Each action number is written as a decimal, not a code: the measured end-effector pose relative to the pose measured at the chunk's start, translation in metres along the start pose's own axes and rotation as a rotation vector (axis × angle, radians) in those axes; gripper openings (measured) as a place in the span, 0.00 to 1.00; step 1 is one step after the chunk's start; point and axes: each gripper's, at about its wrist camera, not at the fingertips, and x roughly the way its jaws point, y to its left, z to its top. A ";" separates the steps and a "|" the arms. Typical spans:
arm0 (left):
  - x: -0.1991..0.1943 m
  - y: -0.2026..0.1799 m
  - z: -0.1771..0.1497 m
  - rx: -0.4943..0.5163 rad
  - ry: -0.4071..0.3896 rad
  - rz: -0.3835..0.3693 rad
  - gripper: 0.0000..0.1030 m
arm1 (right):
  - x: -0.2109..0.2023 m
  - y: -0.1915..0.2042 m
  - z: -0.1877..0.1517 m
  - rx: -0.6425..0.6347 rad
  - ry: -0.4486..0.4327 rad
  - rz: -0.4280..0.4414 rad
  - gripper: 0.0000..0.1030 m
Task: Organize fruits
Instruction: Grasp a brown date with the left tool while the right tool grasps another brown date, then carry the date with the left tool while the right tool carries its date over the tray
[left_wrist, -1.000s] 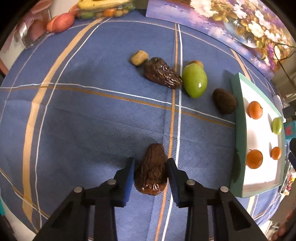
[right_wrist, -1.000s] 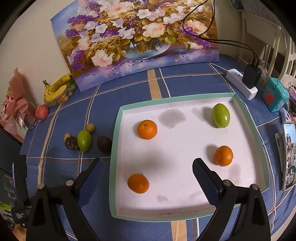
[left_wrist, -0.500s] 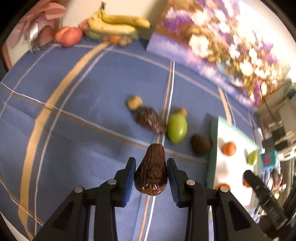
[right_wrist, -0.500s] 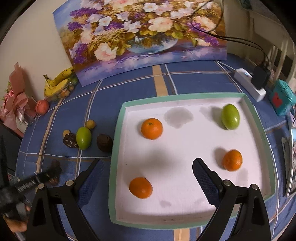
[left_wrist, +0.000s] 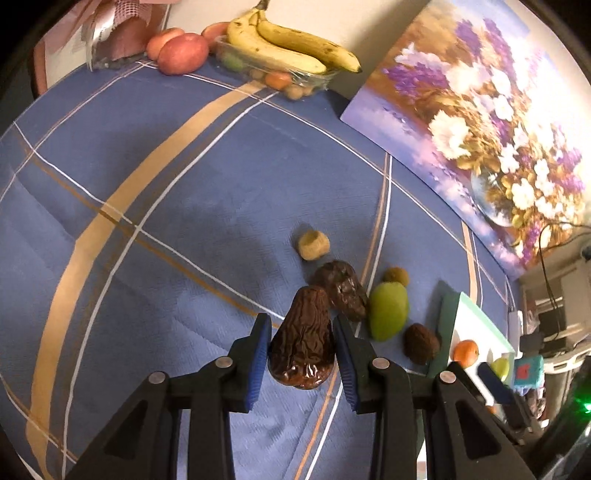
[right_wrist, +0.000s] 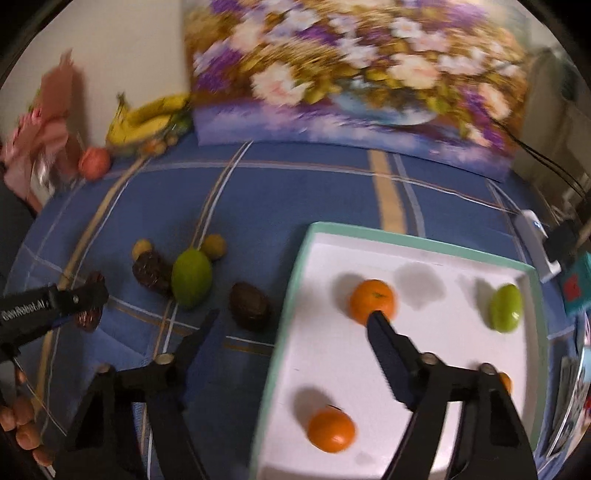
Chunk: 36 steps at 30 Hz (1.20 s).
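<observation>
My left gripper (left_wrist: 301, 356) is shut on a wrinkled dark brown fruit (left_wrist: 303, 341) and holds it above the blue cloth. It also shows at the left of the right wrist view (right_wrist: 88, 306). On the cloth lie a second wrinkled brown fruit (left_wrist: 341, 293), a green mango (left_wrist: 388, 310), a dark round fruit (left_wrist: 421, 343) and two small tan fruits (left_wrist: 313, 245). My right gripper (right_wrist: 291, 332) is open and empty over the left rim of the green-edged white tray (right_wrist: 295, 280), which holds oranges (right_wrist: 372, 300) and a green fruit (right_wrist: 505, 307).
Bananas on a clear pack (left_wrist: 291, 48) and red apples (left_wrist: 183, 53) sit at the far edge. A flower painting (left_wrist: 480, 110) leans on the wall. A white power strip (right_wrist: 535, 240) and a teal box (right_wrist: 576, 284) stand right of the tray.
My left gripper has lifted the brown fruit off the cloth and tilted up. My right gripper has swung left, from over the tray's middle to its left rim.
</observation>
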 end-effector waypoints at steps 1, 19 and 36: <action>0.000 0.000 0.002 -0.001 -0.004 0.001 0.36 | 0.004 0.005 0.001 -0.015 0.010 0.001 0.62; 0.018 0.012 0.021 -0.067 0.029 -0.017 0.36 | 0.058 0.049 0.010 -0.185 0.091 -0.080 0.39; -0.028 -0.018 0.023 0.011 -0.059 -0.061 0.36 | 0.005 0.019 0.013 -0.008 0.000 0.039 0.35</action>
